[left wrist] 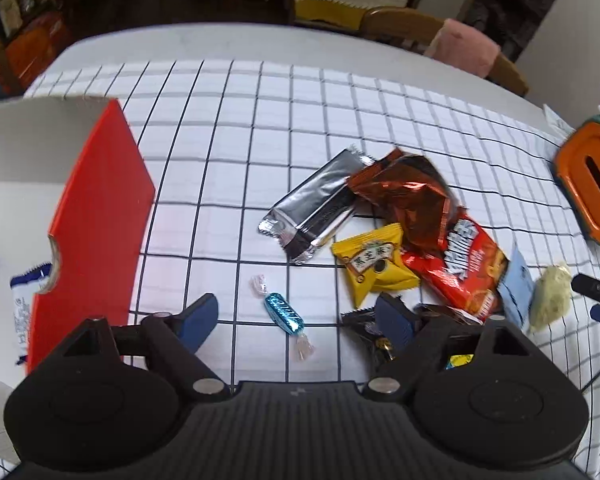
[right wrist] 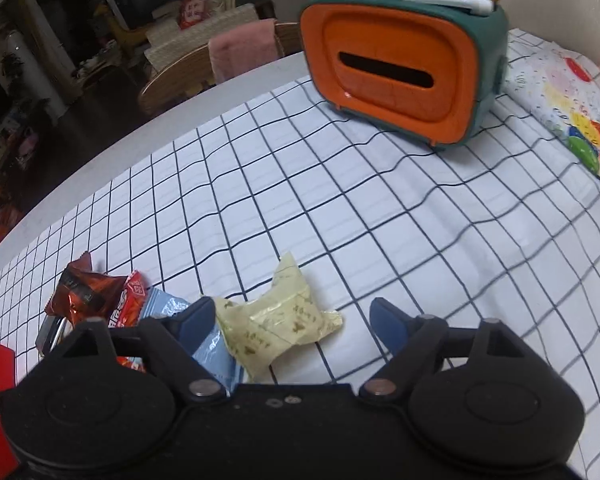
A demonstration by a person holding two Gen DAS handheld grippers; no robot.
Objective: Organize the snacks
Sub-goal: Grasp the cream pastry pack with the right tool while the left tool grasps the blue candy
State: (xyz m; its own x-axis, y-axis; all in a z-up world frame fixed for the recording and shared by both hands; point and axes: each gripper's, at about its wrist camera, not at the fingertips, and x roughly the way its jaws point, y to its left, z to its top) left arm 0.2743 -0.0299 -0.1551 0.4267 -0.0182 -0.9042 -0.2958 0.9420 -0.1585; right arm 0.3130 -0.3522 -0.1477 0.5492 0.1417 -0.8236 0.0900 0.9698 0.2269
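The left hand-held gripper (left wrist: pixel 298 320) hangs with its jaws wide over the checked desk (left wrist: pixel 260 120), a blue twist-wrapped candy (left wrist: pixel 284 314) lying loose between the fingers, untouched. At one o'clock from it sits the snack pile: a silver bar (left wrist: pixel 314 210), a copper foil bag (left wrist: pixel 410 196), a yellow packet (left wrist: pixel 376 266) and a red packet (left wrist: pixel 464 264). A red-sided box (left wrist: pixel 96 216) stands at nine o'clock. The right hand-held gripper (right wrist: pixel 294 322) is likewise wide, a pale green packet (right wrist: pixel 278 320) resting on the cloth between its fingers, just beside the left one. An orange-fronted tissue box (right wrist: pixel 396 72) stands at one o'clock.
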